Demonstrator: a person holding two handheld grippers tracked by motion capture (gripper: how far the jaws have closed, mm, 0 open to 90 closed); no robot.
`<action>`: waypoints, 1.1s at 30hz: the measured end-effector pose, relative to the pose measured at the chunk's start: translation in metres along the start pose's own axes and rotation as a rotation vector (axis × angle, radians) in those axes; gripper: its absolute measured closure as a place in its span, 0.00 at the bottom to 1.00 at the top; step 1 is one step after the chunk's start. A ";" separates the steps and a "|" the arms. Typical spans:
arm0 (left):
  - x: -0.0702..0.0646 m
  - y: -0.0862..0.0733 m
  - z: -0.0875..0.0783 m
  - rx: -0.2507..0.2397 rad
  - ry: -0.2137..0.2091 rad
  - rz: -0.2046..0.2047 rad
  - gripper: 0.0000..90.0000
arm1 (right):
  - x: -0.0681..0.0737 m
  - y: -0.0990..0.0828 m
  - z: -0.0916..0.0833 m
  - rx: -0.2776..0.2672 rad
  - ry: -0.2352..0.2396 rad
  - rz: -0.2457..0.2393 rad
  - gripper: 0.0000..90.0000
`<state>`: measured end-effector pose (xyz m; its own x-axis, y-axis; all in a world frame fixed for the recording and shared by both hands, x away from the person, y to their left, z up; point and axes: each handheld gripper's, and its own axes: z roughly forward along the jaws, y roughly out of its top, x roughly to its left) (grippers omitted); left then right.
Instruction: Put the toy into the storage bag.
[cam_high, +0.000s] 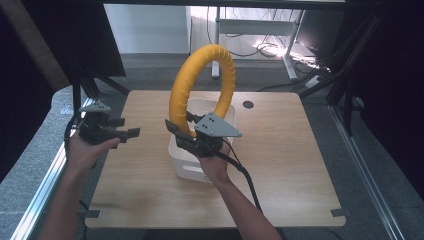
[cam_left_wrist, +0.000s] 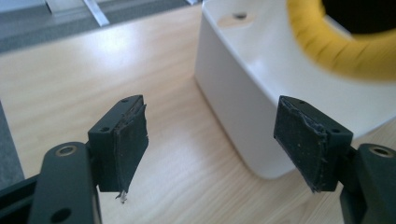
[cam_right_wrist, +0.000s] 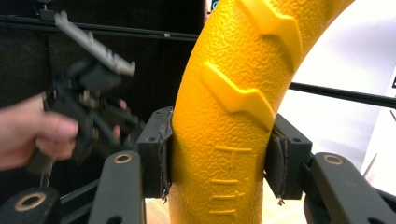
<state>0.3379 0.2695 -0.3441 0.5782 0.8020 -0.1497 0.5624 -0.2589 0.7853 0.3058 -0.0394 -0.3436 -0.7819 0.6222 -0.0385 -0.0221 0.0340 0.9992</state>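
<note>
Where the room falls away behind the table, a grey floor runs to a pale wall with a white desk frame and loose cables in glare, and dark curtains hang at both sides. The wooden table (cam_high: 280, 165) is light, with rounded corners and a small dark hole near its far edge. A white bin (cam_high: 187, 167) stands near the table's middle, toward the left edge; what it holds cannot be made out.

The yellow ring (cam_high: 200, 82) is upright above the bin's near-left corner, its lower part in front of the bin's wall. It is a thick loop with a pebbled skin, raised zigzag ribs and raised lettering, seen close in the right gripper view (cam_right_wrist: 233, 116).

The right gripper (cam_high: 187, 135) has its jaws clamped on the ring's lower-left part, both pads pressed against its sides. The left gripper (cam_high: 131, 133) is held over the table's left edge, well apart from the ring, its jaws spread wide with nothing between them (cam_left_wrist: 210, 140).
</note>
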 end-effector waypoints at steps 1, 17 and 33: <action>-0.001 0.007 -0.003 -0.003 -0.003 0.008 0.29 | 0.000 -0.001 0.000 0.001 0.000 0.003 0.55; -0.022 0.073 -0.020 -0.022 -0.140 0.062 0.29 | 0.001 -0.010 0.002 0.003 -0.012 -0.004 0.55; -0.066 0.137 -0.036 -0.047 -0.214 0.138 0.25 | 0.002 -0.013 0.004 0.008 -0.017 -0.009 0.55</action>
<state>0.3551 0.2002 -0.2049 0.7619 0.6278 -0.1591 0.4447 -0.3285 0.8332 0.3070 -0.0355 -0.3565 -0.7710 0.6350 -0.0481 -0.0242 0.0464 0.9986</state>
